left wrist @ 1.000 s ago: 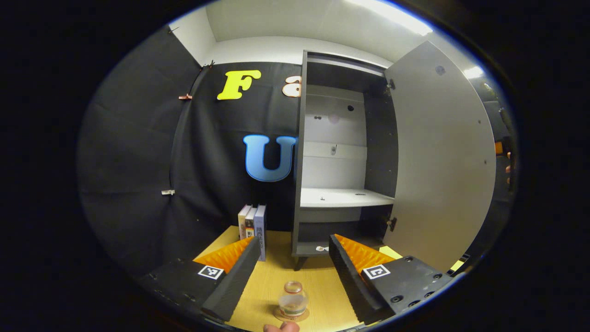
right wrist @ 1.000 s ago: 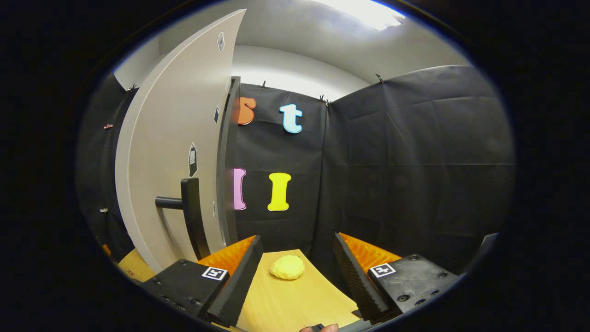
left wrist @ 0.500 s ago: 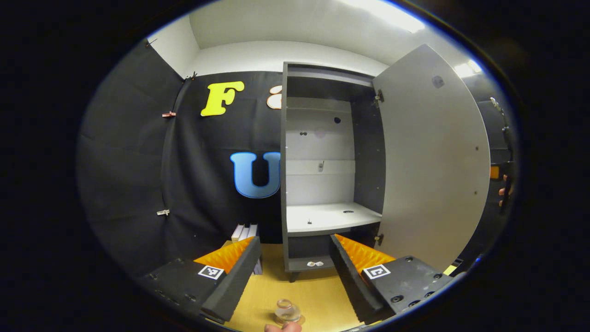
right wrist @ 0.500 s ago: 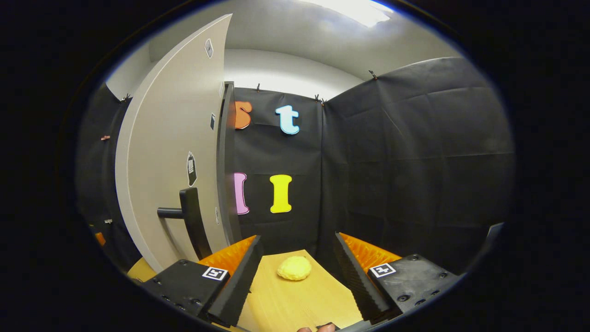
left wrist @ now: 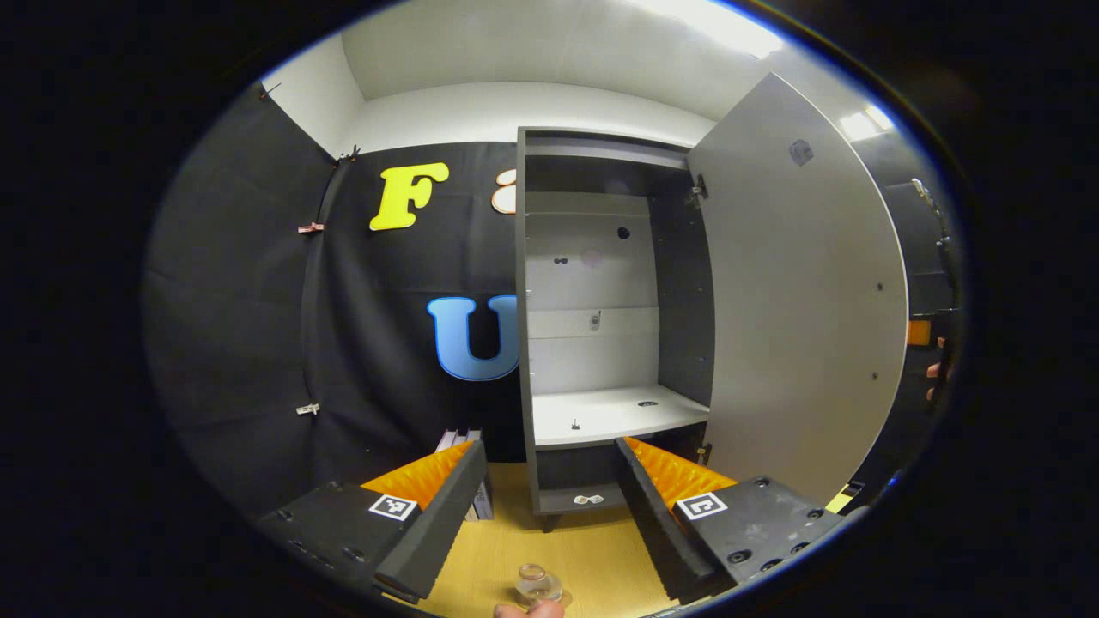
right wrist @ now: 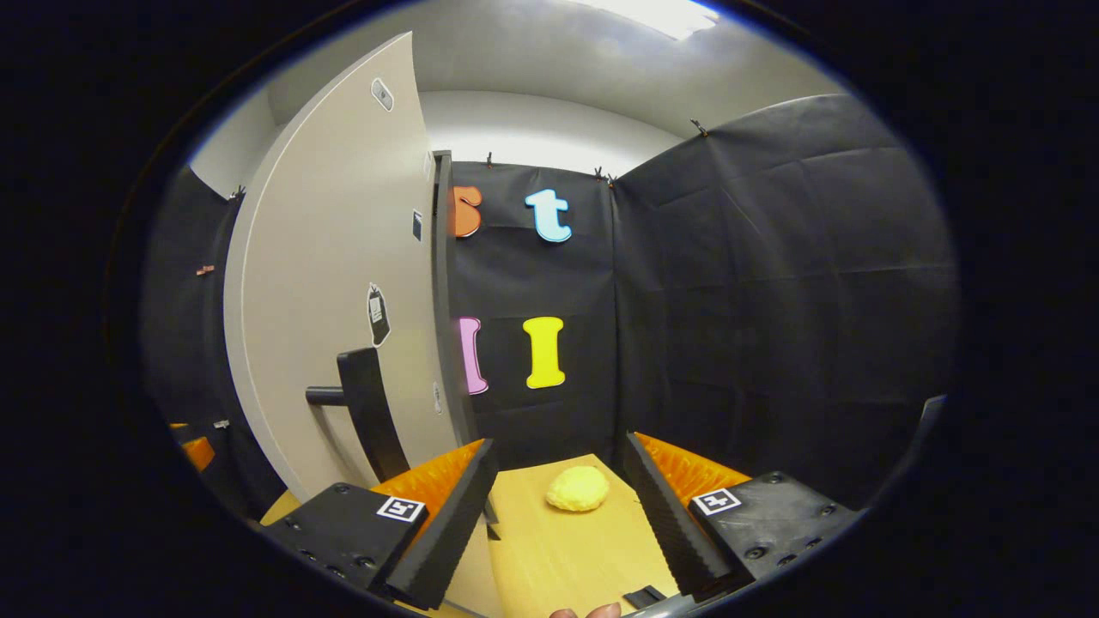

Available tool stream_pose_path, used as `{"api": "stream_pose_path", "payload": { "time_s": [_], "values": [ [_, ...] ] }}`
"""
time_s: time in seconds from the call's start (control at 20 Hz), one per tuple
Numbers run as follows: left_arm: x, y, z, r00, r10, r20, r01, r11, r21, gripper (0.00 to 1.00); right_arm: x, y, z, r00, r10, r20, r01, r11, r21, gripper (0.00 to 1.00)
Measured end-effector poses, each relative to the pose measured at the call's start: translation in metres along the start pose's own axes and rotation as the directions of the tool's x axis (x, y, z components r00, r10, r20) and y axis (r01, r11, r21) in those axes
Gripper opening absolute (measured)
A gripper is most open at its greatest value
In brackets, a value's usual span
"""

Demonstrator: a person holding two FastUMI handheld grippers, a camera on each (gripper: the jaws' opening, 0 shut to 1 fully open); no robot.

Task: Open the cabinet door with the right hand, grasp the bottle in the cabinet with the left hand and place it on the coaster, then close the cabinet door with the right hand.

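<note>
In the left gripper view a small clear bottle (left wrist: 535, 582) stands on a round coaster (left wrist: 558, 596) on the wooden table, low between the fingers of my left gripper (left wrist: 548, 515), which is open and holds nothing. Beyond it the dark cabinet (left wrist: 601, 318) stands with its grey door (left wrist: 803, 300) swung wide to the right; its white shelf (left wrist: 614, 412) is bare. In the right gripper view my right gripper (right wrist: 558, 515) is open, just right of the door's outer face (right wrist: 343, 283) and its dark bar handle (right wrist: 365, 412).
Several books (left wrist: 476, 498) stand upright left of the cabinet. A yellow lumpy object (right wrist: 577, 489) lies on the table (right wrist: 549, 549) ahead of the right gripper. Black cloth walls close the booth behind and to the sides. A hand (left wrist: 936, 369) shows past the door's edge.
The left gripper has drawn back and up from the bottle, which now sits lower and smaller in its view. The right gripper has turned slightly left, nearer the door handle.
</note>
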State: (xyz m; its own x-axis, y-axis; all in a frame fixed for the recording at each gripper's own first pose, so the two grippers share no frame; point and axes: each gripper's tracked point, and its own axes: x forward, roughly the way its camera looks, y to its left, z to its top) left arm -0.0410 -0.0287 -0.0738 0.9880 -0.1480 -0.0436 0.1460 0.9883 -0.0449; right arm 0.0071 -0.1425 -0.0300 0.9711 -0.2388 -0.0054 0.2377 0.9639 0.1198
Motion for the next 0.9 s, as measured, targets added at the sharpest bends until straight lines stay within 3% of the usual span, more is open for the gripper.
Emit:
{"api": "stream_pose_path", "payload": {
  "time_s": [0.4,0.55,0.9],
  "values": [
    [-0.005,0.017,-0.004,0.999,0.044,-0.002,-0.044,0.998,0.043,0.94,-0.006,0.082,-0.015,0.987,0.160,-0.002,-0.159,0.985,0.061,0.97],
    [-0.009,0.016,-0.010,0.999,0.041,-0.011,-0.041,0.999,0.017,0.92,-0.005,0.119,-0.025,0.975,0.222,-0.022,-0.219,0.971,0.092,0.97],
    [-0.014,0.013,-0.009,0.999,0.047,-0.017,-0.047,0.999,-0.003,0.92,-0.017,0.190,-0.038,0.910,0.412,-0.053,-0.406,0.909,0.094,0.97]
  ]
}}
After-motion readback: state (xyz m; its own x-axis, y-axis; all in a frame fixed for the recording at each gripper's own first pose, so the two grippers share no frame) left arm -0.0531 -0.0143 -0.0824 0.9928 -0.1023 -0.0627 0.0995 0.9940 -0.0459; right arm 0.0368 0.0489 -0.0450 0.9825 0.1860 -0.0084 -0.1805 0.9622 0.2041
